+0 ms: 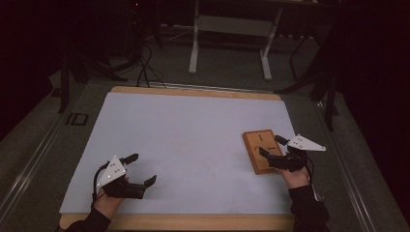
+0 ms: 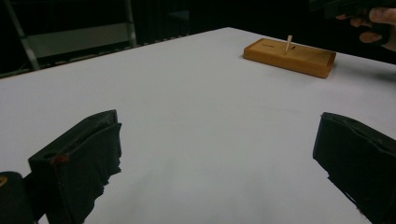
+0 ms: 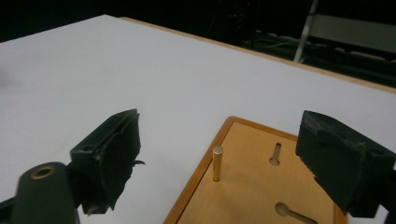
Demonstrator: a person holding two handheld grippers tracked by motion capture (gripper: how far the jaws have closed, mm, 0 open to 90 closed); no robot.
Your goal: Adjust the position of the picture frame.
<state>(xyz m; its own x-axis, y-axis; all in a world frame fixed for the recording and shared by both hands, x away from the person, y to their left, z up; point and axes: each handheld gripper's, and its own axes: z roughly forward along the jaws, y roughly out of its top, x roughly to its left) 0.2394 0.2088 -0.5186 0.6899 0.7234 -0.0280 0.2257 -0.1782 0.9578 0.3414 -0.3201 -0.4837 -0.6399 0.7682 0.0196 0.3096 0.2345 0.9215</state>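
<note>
Two black tongs are being held spread wide above a white tabletop.
Right tongs are being held over a flat wooden peg board; left tongs are being kept well apart.

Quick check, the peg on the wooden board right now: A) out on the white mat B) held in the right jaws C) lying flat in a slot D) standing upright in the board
D: the right gripper view shows the peg standing upright in the wooden board, with the right gripper open around it, jaws apart and not touching it.

White table; metal frame behind.
</note>
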